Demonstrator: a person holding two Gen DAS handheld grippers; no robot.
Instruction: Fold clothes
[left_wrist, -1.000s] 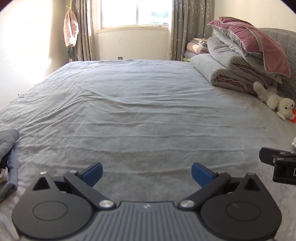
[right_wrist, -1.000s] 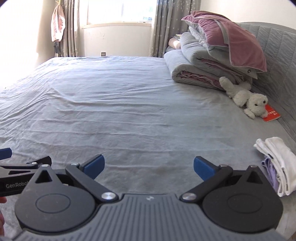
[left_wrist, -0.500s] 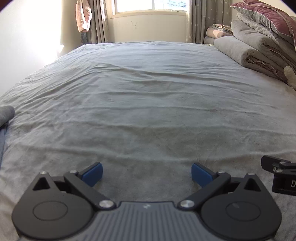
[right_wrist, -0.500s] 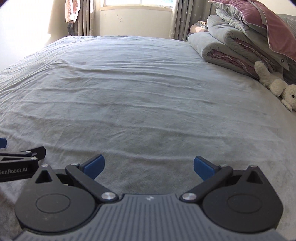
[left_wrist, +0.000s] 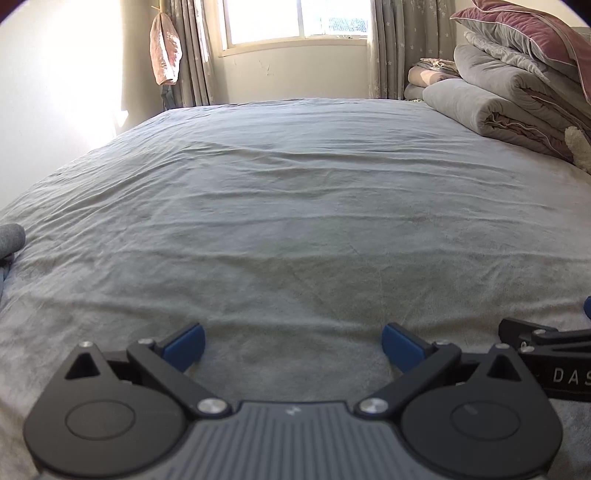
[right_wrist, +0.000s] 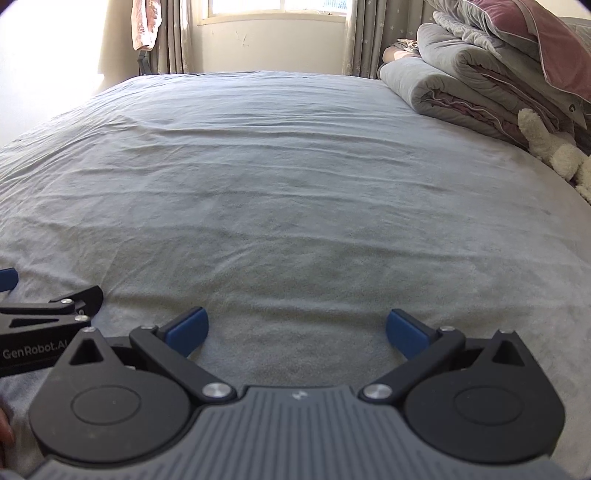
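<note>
My left gripper (left_wrist: 293, 349) is open, its blue pads wide apart with only the grey bedsheet (left_wrist: 295, 206) between them. My right gripper (right_wrist: 297, 334) is open too, low over the same bedsheet (right_wrist: 295, 192) and holding nothing. Each gripper shows at the edge of the other's view: the right one (left_wrist: 554, 362) at the right of the left wrist view, the left one (right_wrist: 44, 321) at the left of the right wrist view. A grey piece of clothing (left_wrist: 11, 238) peeks in at the far left edge of the left wrist view. No garment lies between the fingers.
Rolled grey and pink quilts (left_wrist: 517, 92) are stacked at the back right by the headboard, with a white plush toy (right_wrist: 550, 147) below them. A window (left_wrist: 295, 18) with curtains is beyond the bed's far end, and a pink cloth (left_wrist: 166, 55) hangs at its left.
Both grippers dropped lower and tilted toward the far end of the bed. The folded white clothes at the right and most of the grey pile at the left left the views. Both stayed open.
</note>
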